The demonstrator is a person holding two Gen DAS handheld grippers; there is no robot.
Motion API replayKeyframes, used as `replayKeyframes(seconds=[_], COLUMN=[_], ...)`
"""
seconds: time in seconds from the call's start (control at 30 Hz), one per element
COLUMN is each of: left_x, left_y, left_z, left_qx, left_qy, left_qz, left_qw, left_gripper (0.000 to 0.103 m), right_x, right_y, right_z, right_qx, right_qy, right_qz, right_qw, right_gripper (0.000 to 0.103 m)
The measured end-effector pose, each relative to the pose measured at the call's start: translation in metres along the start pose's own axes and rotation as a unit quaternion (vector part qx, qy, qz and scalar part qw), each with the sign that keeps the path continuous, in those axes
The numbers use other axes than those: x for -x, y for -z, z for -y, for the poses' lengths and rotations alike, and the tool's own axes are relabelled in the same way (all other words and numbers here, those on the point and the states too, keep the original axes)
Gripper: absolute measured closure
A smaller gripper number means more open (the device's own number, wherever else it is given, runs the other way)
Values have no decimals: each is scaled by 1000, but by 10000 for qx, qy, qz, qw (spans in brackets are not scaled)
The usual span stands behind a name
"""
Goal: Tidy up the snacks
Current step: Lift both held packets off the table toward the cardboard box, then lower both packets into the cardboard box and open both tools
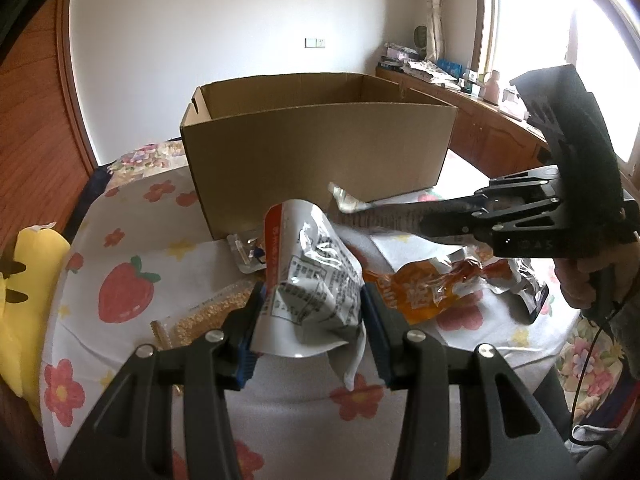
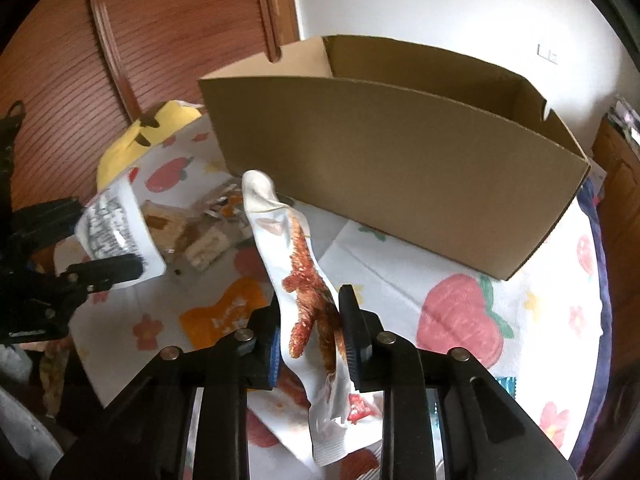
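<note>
Gripping a silver packet [image 1: 316, 280], left gripper [image 1: 312, 312]; right gripper [image 2: 308, 336] clamps a white pouch [image 2: 304, 280]; next, lift both toward the carton [image 2: 400, 168] at twelve o'clock.

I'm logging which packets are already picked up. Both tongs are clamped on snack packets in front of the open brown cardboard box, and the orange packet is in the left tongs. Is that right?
Not quite. The left tongs clamp the crumpled white and silver printed packet, as the left wrist view shows. The orange foil packet lies loose on the strawberry-print tablecloth. The right tongs do grip a white fried-snack packet before the open brown cardboard box.
</note>
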State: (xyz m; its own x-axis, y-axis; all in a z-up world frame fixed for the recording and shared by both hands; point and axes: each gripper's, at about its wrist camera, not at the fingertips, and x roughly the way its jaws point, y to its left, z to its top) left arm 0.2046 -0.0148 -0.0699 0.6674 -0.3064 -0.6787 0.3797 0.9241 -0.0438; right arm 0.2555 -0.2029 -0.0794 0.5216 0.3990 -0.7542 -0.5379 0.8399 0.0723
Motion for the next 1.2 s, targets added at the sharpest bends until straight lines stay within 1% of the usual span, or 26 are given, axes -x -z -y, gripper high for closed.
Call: replayKeyframes(seconds=[0.13,0.2,0.3,0.53,0.9,1.2], left_x=[5,7,10,21,38,40], left_y=[-2,-3,-4,-10,-41,-69], left_z=[1,2,2,5,1,-2], left_qx=[4,2,8,-10,-20,-52], left_qy=[1,-2,2,-11,0,-5], left_qz=[56,78,114,234,621,846], left_qw=[10000,10000,9999,9997,9981,9964], left_gripper=[58,58,58,58,58,57], right_x=[10,13,17,34,78,97], right_y=[0,1,2,-3,-15,-36], right_z=[-5,-9,-13,-24,-31,-22], right_qx=[81,197,263,358,460,461], right_qy=[41,174,257,185,251,365], right_qz=[49,36,78,246,679,968], right_qw=[9999,9996,9993,9989,9963,9936], right_gripper=[83,84,84,84,84,84])
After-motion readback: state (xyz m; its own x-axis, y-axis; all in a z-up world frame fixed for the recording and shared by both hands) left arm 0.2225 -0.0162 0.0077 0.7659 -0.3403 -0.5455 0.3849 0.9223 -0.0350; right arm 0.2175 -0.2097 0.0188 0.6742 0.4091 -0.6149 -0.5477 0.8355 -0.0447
